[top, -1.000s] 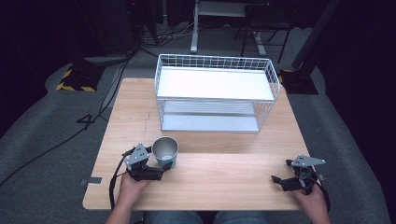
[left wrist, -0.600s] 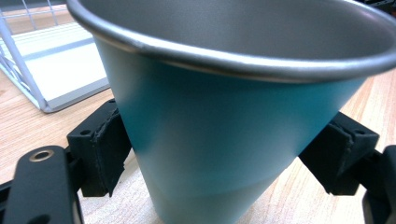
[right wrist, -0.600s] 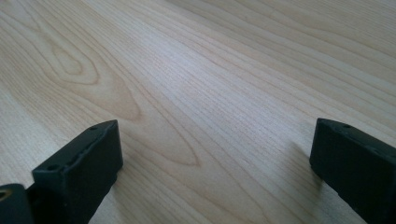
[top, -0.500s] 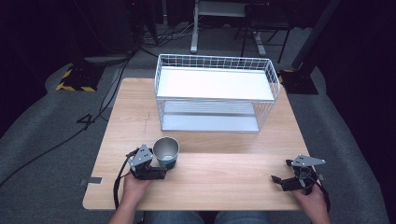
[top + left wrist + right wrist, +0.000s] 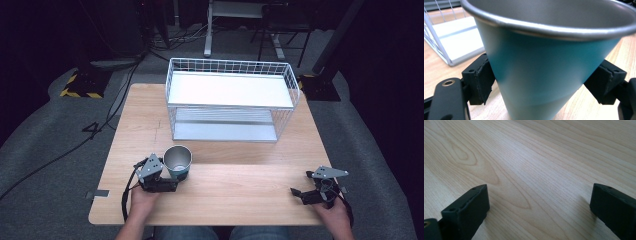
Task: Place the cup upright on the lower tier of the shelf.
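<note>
A teal metal cup (image 5: 178, 161) with a silver rim stands upright on the wooden table (image 5: 235, 202), near its front left. My left gripper (image 5: 176, 179) is shut on the cup low down. In the left gripper view both black pads (image 5: 483, 78) press on the teal wall of the cup (image 5: 541, 62), one on each side. My right gripper (image 5: 302, 184) rests at the front right of the table, open, with a hand behind it. Between its jaws (image 5: 539, 202) there is only bare wood.
A white wire rack (image 5: 230, 63) with an upper white shelf and a lower shelf stands at the back middle of the table. Its corner (image 5: 439, 47) lies just beyond the cup. Dark floor with cables surrounds the table.
</note>
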A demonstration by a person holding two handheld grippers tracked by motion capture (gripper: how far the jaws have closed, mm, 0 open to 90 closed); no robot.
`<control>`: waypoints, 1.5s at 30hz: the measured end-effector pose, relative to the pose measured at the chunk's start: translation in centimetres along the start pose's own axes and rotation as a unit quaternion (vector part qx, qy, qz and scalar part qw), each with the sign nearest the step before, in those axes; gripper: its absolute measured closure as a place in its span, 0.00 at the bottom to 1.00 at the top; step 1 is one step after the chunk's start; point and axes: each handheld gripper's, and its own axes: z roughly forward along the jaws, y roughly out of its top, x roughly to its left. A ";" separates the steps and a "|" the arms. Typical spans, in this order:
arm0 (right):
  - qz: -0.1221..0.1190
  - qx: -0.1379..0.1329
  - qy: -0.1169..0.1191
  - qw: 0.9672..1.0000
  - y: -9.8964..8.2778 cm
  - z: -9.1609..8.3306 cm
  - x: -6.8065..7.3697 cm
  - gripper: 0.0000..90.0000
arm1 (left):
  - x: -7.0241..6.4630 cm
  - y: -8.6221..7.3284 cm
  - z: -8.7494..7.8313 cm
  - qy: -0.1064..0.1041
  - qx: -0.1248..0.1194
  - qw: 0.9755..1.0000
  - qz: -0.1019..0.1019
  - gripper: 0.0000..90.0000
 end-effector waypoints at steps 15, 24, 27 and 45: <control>0.003 -0.001 -0.003 1.000 0.1 0.1 0.0 0.03 | -0.2 3.9 -0.1 0.001 0.013 1.000 0.015 0.21; 0.003 -0.001 -0.003 1.000 0.1 0.1 0.0 0.03 | -0.1 5.9 0.9 -0.008 0.003 1.000 0.008 0.21; 0.003 -0.001 -0.003 1.000 0.1 0.1 0.0 0.03 | 0.0 6.5 1.4 -0.009 -0.004 1.000 0.006 0.21; 0.007 -0.001 -0.006 1.000 0.1 0.1 0.0 0.03 | 0.6 8.3 6.6 0.008 -0.023 1.000 0.010 0.21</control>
